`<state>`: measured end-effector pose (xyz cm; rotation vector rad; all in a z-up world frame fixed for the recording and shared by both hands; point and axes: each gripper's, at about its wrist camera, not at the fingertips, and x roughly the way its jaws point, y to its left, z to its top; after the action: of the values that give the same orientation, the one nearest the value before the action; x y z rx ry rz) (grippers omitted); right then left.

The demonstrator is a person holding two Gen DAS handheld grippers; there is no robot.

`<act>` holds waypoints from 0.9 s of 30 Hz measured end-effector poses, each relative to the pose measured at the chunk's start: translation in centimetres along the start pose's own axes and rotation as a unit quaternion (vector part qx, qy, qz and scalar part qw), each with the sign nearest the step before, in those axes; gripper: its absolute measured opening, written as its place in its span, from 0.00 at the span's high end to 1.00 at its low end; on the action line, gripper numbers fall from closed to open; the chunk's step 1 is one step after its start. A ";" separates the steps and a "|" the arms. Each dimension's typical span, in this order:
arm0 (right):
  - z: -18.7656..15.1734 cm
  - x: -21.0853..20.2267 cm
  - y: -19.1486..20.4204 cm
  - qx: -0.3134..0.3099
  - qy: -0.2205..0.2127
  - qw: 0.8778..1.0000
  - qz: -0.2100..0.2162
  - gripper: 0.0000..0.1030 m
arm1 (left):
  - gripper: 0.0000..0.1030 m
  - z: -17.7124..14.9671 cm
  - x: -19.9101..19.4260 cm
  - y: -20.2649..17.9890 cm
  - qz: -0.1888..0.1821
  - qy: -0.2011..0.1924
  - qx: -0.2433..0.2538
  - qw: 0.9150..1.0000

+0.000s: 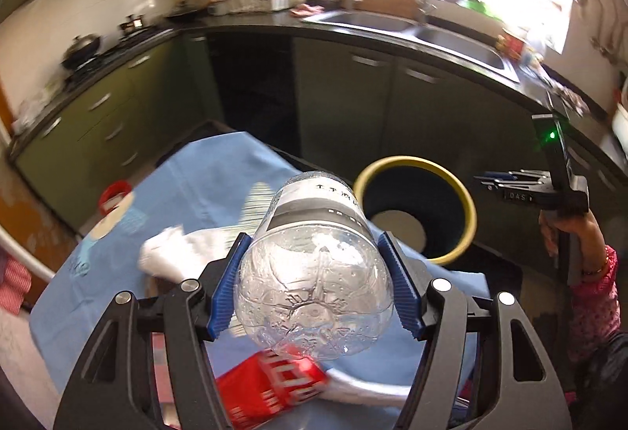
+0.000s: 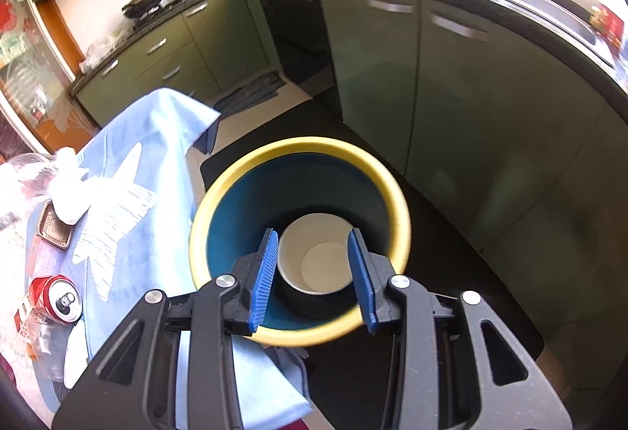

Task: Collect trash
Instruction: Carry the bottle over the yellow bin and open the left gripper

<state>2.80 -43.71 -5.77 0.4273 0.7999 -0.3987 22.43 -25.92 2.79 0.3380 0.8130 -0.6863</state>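
The bottle (image 1: 314,273) hides its own neck and part of the red can (image 1: 271,383) below it. The bin (image 2: 298,237) near rim is covered by the right gripper (image 2: 314,273). The counter (image 1: 392,26) items are blurred.

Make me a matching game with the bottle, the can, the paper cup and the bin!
Things:
1. bottle
2. can
3. paper cup
4. bin

Places or looks:
A. lying on the blue cloth
B. yellow rim, blue inside
C. clamped in the left gripper
D. down inside the bin

Pairs: 1-C, 2-A, 3-D, 4-B
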 end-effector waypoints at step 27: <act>-2.8 0.8 -5.8 0.039 0.013 0.999 0.010 0.60 | 0.27 4.1 10.8 -7.6 -0.055 0.068 0.042 0.995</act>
<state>-1.18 -47.32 -9.32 0.5140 0.8074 -0.4073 24.81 -38.32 -2.87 0.4222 0.9400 -0.8089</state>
